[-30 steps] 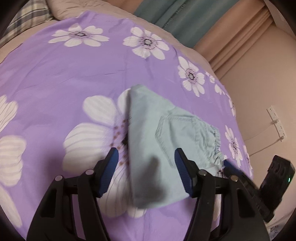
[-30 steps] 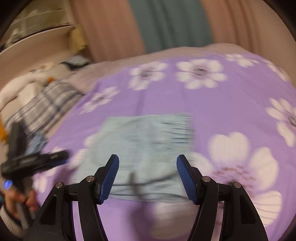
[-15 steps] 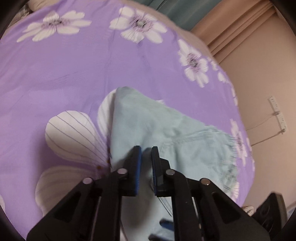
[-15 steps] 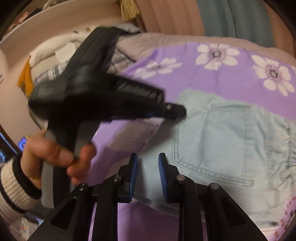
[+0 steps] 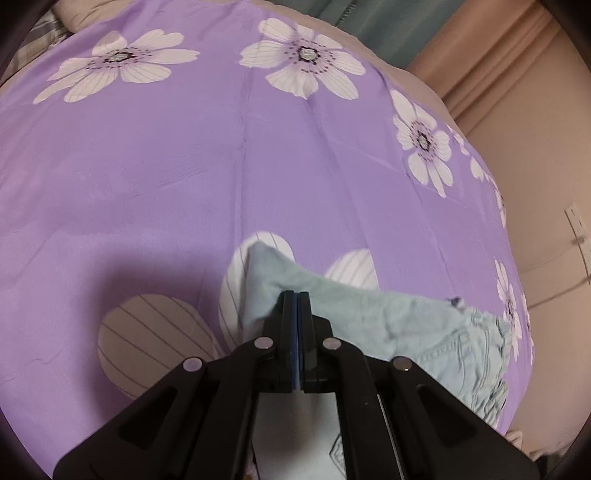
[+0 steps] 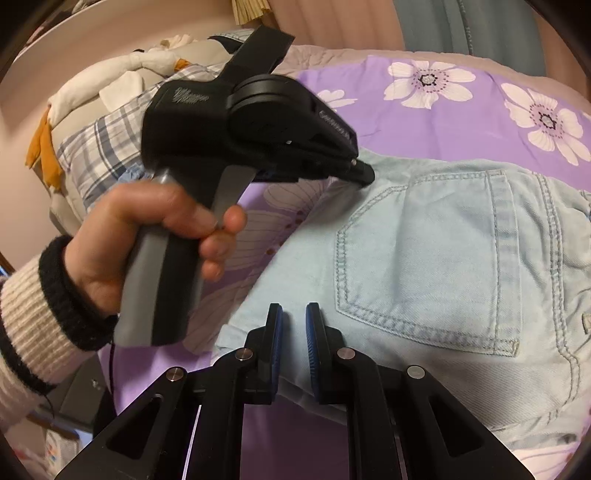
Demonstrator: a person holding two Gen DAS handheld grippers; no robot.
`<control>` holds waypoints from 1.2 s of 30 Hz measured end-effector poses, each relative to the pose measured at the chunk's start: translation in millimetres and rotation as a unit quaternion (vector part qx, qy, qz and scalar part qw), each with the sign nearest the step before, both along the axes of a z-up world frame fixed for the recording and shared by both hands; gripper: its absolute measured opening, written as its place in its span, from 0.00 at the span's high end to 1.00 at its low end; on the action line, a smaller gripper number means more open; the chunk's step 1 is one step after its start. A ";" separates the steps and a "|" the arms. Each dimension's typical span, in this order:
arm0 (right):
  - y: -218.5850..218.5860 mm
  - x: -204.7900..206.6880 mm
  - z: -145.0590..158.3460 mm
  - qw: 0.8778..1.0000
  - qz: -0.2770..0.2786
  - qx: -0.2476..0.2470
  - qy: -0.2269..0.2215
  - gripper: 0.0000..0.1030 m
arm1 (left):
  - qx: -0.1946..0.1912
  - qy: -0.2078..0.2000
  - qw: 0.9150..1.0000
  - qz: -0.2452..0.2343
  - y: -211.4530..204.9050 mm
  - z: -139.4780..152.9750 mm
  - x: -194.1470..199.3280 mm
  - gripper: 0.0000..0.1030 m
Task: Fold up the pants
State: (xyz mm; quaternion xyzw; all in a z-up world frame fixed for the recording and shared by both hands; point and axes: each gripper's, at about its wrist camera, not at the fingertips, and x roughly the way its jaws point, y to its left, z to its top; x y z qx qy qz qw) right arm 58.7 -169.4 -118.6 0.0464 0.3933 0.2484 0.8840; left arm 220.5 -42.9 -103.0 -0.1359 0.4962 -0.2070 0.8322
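The left gripper (image 5: pixel 296 295) has its fingers pressed together on the far left corner of the pants (image 5: pixel 369 314), where a little peak of pale denim rises off the bed (image 5: pixel 184 166); the right wrist view confirms it, showing the person's left hand (image 6: pixel 147 229) around that tool's handle and its tip pinching the cloth edge. To the right of that, the pants lie on the near part of the purple flowered bedspread, already folded down to a compact bundle with a back pocket (image 6: pixel 424 258) facing up and the gathered waistband off toward the right edge. The right gripper (image 6: pixel 294 321) sits at the near edge of the bundle with its fingers only narrowly apart; denim shows in the gap, but whether they truly grip it cannot be told. Judging by the shape, the legs are already folded in, and what seems left is one more fold or a final tidy, with both near and far corners on the left side being taken up for it. Around the bed, a plaid blanket (image 6: pixel 103 147) and a heap of white bedding lie at the far left, a teal curtain (image 6: pixel 461 22) hangs beyond, and a plain beige wall with a socket (image 5: pixel 576 225) stands at the right.
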 end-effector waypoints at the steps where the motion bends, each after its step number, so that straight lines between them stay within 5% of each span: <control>1: 2.3 0.3 1.0 1.000 -0.001 -0.001 0.001 0.87 | 0.007 -0.004 1.000 0.006 0.3 2.6 0.3 0.98; 2: 2.7 0.6 2.2 1.000 -0.002 0.000 0.002 0.87 | 0.027 -0.024 0.999 0.008 -0.2 11.8 -7.3 0.98; 4: -1.0 -2.4 4.2 1.000 -0.003 0.009 0.004 0.87 | 0.066 -0.056 0.996 0.005 -4.3 23.5 -18.3 0.82; 6: -9.3 -4.2 7.6 1.000 -0.008 0.027 0.006 0.87 | 0.103 -0.091 0.991 0.001 -4.8 35.6 -41.4 0.44; 8: -22.0 -12.1 12.2 0.998 -0.015 0.057 0.008 0.87 | 0.111 -0.115 0.987 -0.001 -1.7 42.1 -62.1 0.35; 17: -95.7 -35.3 36.4 0.984 -0.142 0.104 -0.017 0.75 | 0.130 -0.139 0.981 -0.019 -4.2 46.1 -126.9 0.35; 21: -111.3 -32.2 42.6 0.978 -0.185 0.089 -0.023 0.75 | 0.134 -0.140 0.981 -0.033 -14.9 42.7 -141.2 0.36; 30: -115.4 -28.0 19.7 0.978 -0.207 0.033 -0.003 0.75 | 0.144 -0.076 0.986 -0.046 -21.9 -6.6 -157.3 0.37; 36: -118.5 -33.2 13.1 0.978 -0.206 0.041 0.008 0.75 | 0.123 -0.065 0.990 -0.030 -14.7 -7.8 -163.1 0.34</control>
